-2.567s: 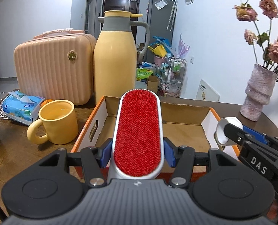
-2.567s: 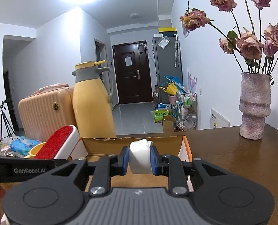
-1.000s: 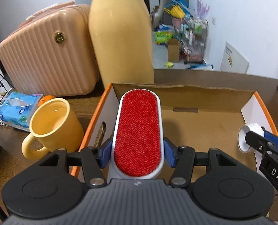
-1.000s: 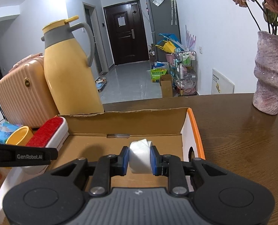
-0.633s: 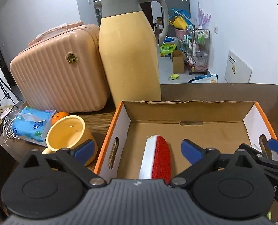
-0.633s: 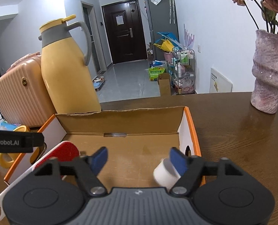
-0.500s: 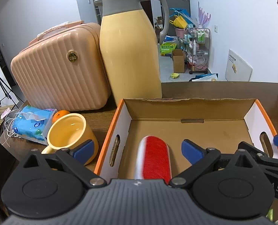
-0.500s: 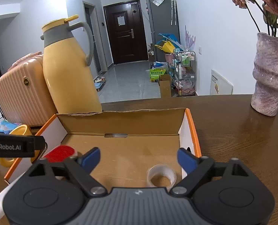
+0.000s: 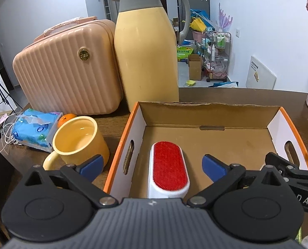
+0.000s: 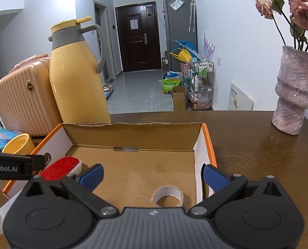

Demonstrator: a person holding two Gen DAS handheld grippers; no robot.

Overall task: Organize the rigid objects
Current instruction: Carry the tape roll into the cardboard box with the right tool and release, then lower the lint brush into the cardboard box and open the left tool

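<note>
On a dark wooden table (image 10: 257, 145), going from left to right: a blue tissue pack (image 9: 34, 128) lies at the far left with an orange (image 9: 66, 117) just behind it, and a yellow mug (image 9: 79, 141) stands beside them. Farther back stand a ribbed peach suitcase (image 9: 66, 68) and, touching its right side, a tall yellow thermos jug (image 9: 145, 58) with a grey collar and handle. Just in front of the jug sits an open cardboard box (image 9: 212, 114) with orange-edged white side walls. The left claw (image 9: 151, 165) hangs over the box's near left part, its blue-padded fingers spread wide and gripping nothing; between them, on the box floor, lies a white lint brush (image 9: 168, 171) with its red face up. Only the right wrist view shows the roll of clear tape (image 10: 168, 196), lying flat on the box floor near the right wall, with the right claw (image 10: 152, 174) spread wide above it and also gripping nothing. That view also shows the brush (image 10: 60, 169) in the box's left part, partly behind the left gripper's body, and, further right, a mottled pink vase (image 10: 295, 95) of dried roses standing on the table well apart from the box; the left view catches only the vase's edge.
</note>
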